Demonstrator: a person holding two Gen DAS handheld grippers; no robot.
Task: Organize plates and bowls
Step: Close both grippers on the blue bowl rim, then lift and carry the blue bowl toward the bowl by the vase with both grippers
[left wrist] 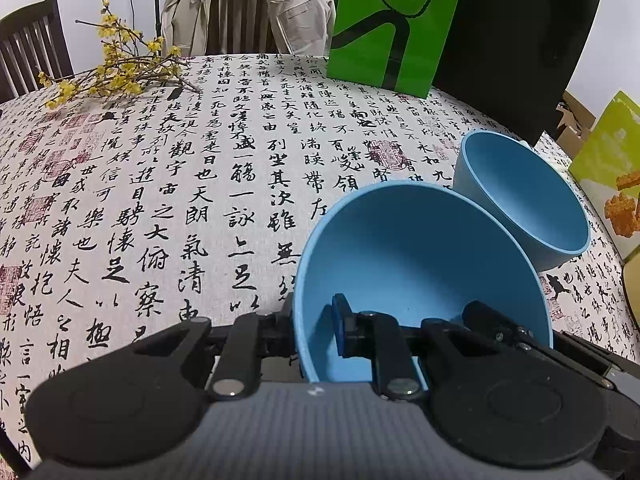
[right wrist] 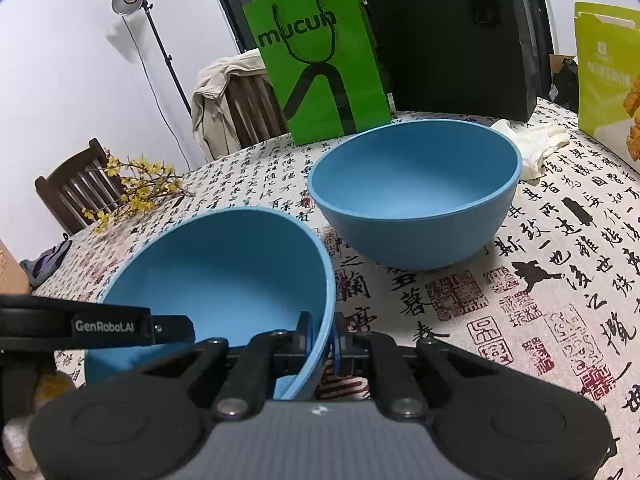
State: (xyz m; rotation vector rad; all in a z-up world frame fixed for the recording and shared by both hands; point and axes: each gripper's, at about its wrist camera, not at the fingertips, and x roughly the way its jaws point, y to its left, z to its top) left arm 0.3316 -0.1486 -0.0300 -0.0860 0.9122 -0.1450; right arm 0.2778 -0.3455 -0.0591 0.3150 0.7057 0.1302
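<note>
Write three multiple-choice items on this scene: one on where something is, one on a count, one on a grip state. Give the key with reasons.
1. Where does the green paper bag stand?
A. Behind the far bowl, at the back of the table
B. Inside the near bowl
C. On the wooden chair

2. How many blue bowls show?
A. One
B. Two
C. Four

3. How is the near bowl held?
A. Untouched, flat on the tablecloth
B. By the left gripper alone
C. Tilted, with both grippers clamped on its rim

Key:
1 A: the bag stands upright on the tablecloth beyond the far bowl.
2 B: both views show only the near and far bowls.
3 C: the left gripper and the right gripper each straddle the bowl's wall.
</note>
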